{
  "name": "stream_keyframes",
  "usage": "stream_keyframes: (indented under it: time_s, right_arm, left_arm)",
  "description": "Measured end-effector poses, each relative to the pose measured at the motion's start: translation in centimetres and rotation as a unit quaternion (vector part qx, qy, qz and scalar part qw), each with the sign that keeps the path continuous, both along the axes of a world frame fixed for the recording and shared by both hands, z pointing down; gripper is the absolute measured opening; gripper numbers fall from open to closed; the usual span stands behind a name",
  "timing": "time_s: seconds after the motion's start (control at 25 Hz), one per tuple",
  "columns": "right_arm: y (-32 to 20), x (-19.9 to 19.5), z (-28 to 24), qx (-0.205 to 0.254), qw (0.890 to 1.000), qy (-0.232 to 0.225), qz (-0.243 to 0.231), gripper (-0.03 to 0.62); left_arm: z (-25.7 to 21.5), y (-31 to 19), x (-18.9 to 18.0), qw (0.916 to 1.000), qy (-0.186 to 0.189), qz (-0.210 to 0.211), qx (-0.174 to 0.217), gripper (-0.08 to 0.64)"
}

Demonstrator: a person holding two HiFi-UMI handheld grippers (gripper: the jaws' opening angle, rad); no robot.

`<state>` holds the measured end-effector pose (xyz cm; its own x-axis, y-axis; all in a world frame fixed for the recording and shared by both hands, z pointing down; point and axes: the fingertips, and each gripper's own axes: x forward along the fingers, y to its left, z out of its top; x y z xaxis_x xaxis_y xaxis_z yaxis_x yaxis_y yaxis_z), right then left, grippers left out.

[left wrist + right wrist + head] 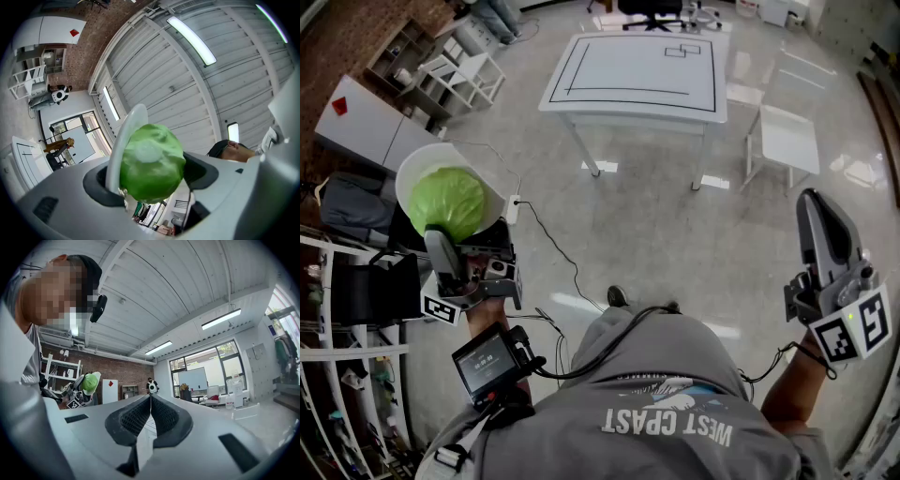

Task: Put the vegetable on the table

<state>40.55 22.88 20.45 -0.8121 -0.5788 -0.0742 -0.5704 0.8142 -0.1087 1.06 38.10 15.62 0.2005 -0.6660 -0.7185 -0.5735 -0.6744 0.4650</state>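
At your left side: left gripper (438, 236) tilted up, jaws wide, clamped on round green cabbage (448, 200) sitting in white round bowl (414, 167). Your right gripper (814, 202) level, jaws together, empty. White rectangular table (637, 66) well ahead.

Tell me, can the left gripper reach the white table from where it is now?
Probably not yet. The left gripper, clamped on the cabbage, is well short of the table; nothing blocks the floor between, so walking closer should do.
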Motion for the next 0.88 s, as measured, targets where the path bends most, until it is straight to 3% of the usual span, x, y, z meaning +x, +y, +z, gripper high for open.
stream_keyframes:
  time_s: [0.36, 0.88]
  right_arm:
    - [0.0, -3.0, 0.0, -0.003, 1.0, 0.004, 0.004, 0.012]
    - [0.1, -12.8, -0.9, 0.004, 1.0, 0.009, 0.016, 0.012]
  left_arm:
    - [-0.1, 0.0, -2.5, 1.0, 0.004, 0.006, 0.001, 0.368]
    - [-0.2, -0.3, -12.1, 0.9998, -0.005, 0.019, -0.003, 0.368]
